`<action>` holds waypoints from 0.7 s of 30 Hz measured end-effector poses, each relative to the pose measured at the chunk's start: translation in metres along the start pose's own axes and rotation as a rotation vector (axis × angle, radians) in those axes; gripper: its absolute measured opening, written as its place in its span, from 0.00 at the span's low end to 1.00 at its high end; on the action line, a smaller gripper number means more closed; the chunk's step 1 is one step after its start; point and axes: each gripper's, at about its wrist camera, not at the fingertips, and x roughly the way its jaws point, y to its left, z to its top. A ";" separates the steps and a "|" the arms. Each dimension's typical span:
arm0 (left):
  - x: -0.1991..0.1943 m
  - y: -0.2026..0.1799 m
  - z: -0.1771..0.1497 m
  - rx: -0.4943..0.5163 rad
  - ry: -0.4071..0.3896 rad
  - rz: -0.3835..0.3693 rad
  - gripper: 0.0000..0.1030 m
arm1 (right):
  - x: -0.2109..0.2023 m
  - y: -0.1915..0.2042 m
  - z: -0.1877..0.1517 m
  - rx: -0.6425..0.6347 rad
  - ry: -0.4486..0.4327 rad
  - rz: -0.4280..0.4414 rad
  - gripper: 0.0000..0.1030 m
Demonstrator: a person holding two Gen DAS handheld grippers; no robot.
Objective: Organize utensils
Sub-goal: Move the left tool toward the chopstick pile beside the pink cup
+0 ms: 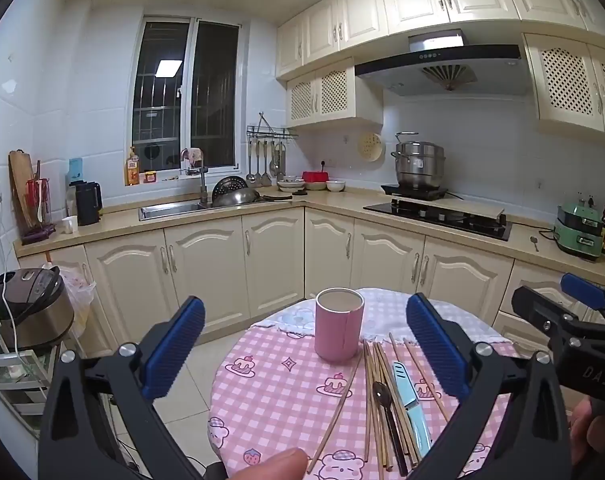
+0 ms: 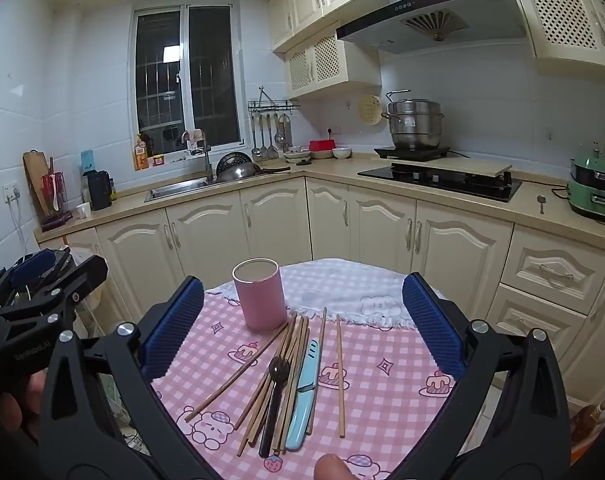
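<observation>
On the round desk [image 2: 382,420] with the pink checked cloth, a pink cylindrical holder [image 2: 259,295] stands upright, its mouth showing nothing inside. Just beside the holder's base, nearer the cameras, lies a loose bundle of brown wooden chopsticks [image 2: 290,364], fanned out and partly overlapping. Among them, touching the sticks, rest a black-handled spoon [image 2: 276,376] with its dark bowl turned toward the holder and a pale blue plastic-sheathed knife [image 2: 304,392]. One single chopstick [image 2: 339,376] lies a little apart from the bundle, on the side away from the holder; another slants off alone on the holder's side. Beyond the holder a white fringed towel [image 2: 342,284] covers the far part of the desk.

Flanking the holder in its own view, the left gripper [image 1: 305,350] has its blue-padded fingers spread wide with nothing between them. The right gripper [image 2: 302,330] likewise stands wide apart, empty, above the utensils. Behind the holder run cream kitchen cabinets [image 2: 278,224].
</observation>
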 end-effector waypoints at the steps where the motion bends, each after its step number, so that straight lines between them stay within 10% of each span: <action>1: 0.000 0.000 0.000 0.003 -0.002 -0.001 0.96 | 0.000 0.000 0.000 -0.002 0.005 -0.001 0.94; 21: 0.002 -0.009 -0.003 0.025 0.000 0.006 0.96 | 0.004 0.000 0.002 0.000 0.007 0.005 0.94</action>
